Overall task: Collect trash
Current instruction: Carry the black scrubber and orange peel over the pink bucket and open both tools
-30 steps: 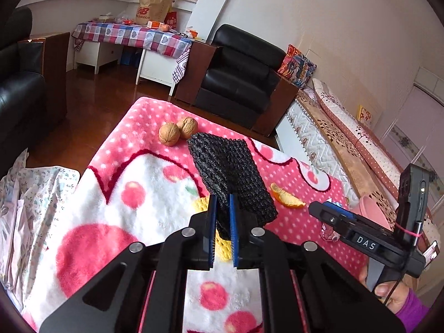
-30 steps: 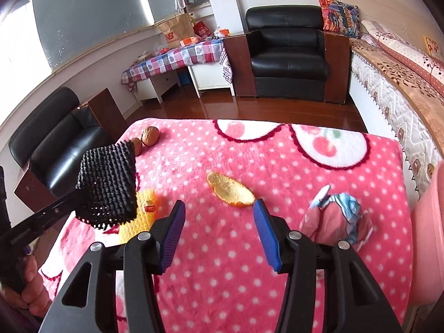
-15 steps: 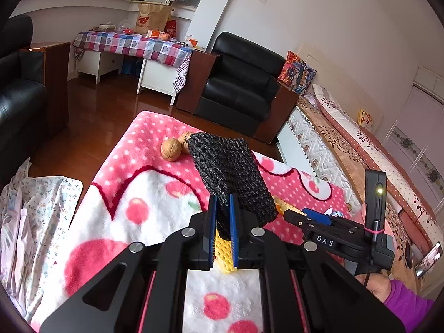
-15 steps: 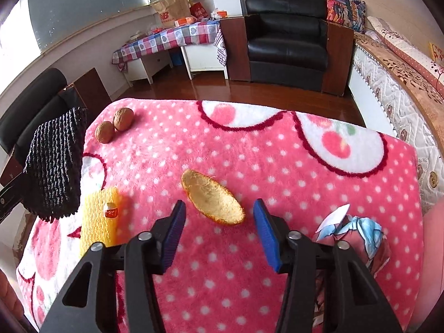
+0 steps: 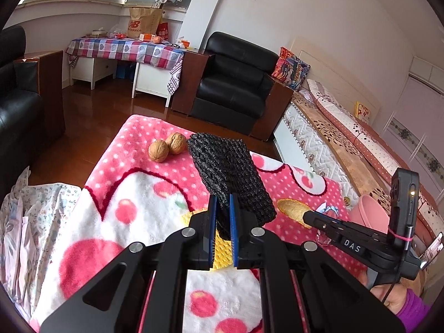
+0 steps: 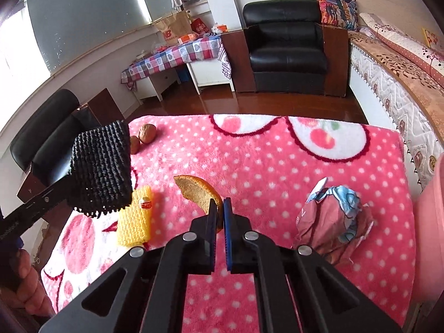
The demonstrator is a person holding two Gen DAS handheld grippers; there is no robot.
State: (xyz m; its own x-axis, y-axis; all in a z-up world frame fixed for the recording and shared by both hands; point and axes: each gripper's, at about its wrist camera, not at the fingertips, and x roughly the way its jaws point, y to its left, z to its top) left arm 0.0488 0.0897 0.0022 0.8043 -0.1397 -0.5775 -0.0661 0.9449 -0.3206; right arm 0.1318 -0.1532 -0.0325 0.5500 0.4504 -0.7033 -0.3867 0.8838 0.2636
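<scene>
Now that its blue pads have come together on the near end of the orange peel (image 6: pixel 198 191), where a second ago they were standing wide apart above it, the right gripper (image 6: pixel 219 208) is gripping the first piece of rubbish, and the peel is tipping up off the pink blanket (image 6: pixel 277 166). By my reading, that is turning the job from reaching into carrying: the peel is looking ready to be lifted away, though no bin is clearly showing; a pink rim at the blanket's right edge could be one, but I cannot tell.

The left gripper (image 5: pixel 222 211) is keeping its pads clamped on the black mesh sleeve (image 5: pixel 230 172), holding it in the air above the blanket, over the yellow mesh sleeve (image 6: pixel 136 219).

Taking the peel as the landmark, the yellow sleeve is lying just to its left, the crumpled wrapper (image 6: pixel 333 216) is sitting well to its right, and the walnuts (image 6: pixel 147 134) are resting beyond it towards the far left corner.

Counting: one peel, one wrapper, two mesh sleeves, two walnuts.
</scene>
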